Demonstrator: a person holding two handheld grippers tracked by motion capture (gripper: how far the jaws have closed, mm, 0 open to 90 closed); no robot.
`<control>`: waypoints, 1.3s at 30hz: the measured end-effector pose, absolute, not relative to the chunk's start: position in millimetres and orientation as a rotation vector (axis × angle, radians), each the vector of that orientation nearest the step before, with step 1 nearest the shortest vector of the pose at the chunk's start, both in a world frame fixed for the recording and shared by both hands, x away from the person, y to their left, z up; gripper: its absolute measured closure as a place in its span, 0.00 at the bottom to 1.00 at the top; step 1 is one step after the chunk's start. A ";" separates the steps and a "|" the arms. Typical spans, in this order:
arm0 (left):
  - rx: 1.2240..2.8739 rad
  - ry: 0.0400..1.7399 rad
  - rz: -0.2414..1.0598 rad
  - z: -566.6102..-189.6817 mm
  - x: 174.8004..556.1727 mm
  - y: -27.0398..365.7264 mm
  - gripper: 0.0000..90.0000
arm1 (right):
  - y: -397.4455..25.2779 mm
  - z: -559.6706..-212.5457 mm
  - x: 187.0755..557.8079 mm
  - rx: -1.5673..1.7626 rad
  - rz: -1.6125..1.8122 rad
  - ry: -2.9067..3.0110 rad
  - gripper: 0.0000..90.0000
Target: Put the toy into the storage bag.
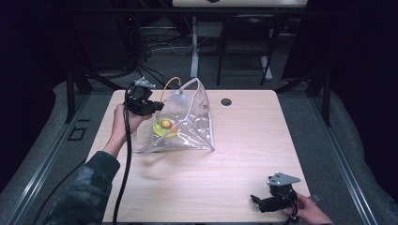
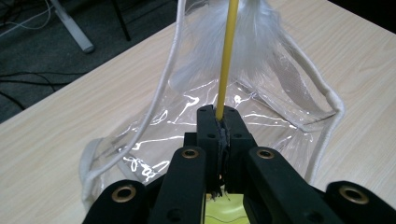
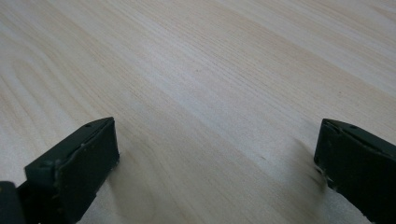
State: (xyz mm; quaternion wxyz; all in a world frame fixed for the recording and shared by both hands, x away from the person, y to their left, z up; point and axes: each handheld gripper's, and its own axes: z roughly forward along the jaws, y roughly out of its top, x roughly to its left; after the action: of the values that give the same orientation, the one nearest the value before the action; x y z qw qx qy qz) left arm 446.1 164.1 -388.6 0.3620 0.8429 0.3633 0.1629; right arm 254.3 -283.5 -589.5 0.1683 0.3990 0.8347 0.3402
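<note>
Nearest the high camera, at the table's (image 1: 244, 140) front right corner, the right gripper (image 1: 257, 200) rests low over the bare wood with its 2 jaws spread wide; its own view shows a jaw at each lower corner and nothing between them but light wood grain (image 3: 205, 93). Well apart from it, toward the far left, the left gripper (image 1: 157, 106) is held up by a hand (image 1: 123, 121) in a camouflage sleeve (image 1: 87, 190), its jaws pressed together on a thin yellow cord (image 2: 225, 60). That cord runs up past a white feathery tuft (image 2: 243, 37). Below it sits a clear plastic bag (image 1: 190, 126) with white cord edging (image 2: 161, 88), standing on the table just right of the left gripper. Inside it lies a yellow item with an orange centre (image 1: 165, 125), too small to make out.
</note>
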 end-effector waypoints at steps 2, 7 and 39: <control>2.174 0.942 0.414 -394.3 447.7 161.9 0.98 | -283.3 -590.0 254.3 1.137 0.978 2.372 0.00; 2.186 0.952 0.392 -400.9 450.6 160.7 0.98 | -283.3 -590.0 254.3 1.137 0.978 2.372 0.00; 2.231 1.084 0.342 -447.0 468.4 154.0 0.97 | -283.1 -590.1 254.2 1.140 0.980 2.371 0.00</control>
State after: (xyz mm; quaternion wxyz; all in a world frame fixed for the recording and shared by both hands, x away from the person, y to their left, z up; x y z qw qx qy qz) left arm 468.4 154.0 -447.0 0.3134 0.8462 0.4110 0.1299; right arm 254.2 -283.1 -590.1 0.1663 0.4004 0.8328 0.3442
